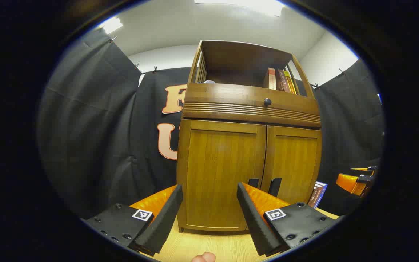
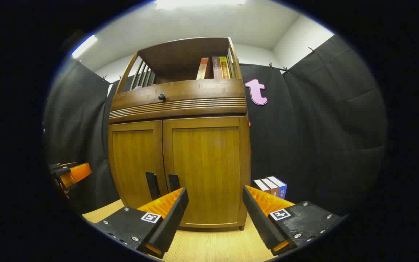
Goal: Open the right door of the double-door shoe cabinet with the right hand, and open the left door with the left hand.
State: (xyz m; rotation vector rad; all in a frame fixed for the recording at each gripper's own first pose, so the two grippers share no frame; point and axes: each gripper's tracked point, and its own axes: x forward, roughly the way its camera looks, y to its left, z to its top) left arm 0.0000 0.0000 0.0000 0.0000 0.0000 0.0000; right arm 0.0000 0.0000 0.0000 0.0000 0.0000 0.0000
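Note:
A brown wooden shoe cabinet [image 1: 249,109] stands on a light wooden floor with both doors closed. In the left gripper view, the left door [image 1: 220,174] faces my left gripper [image 1: 209,211], which is open and holds nothing, a short way in front of it. Two dark handles [image 1: 264,186] sit where the doors meet. In the right gripper view, the right door [image 2: 206,171] faces my right gripper [image 2: 215,213], open and empty, with the handles [image 2: 162,185] to its left. The other gripper [image 2: 67,174] shows at the far left there, and the right gripper [image 1: 356,180] at the far right of the left gripper view.
A drawer with a dark knob [image 1: 267,102] tops the doors, and books [image 1: 280,80] stand on the open shelf above. More books [image 2: 271,186] stand on the floor right of the cabinet. Black cloth walls surround the booth. A fingertip [image 1: 204,257] shows at the bottom edge.

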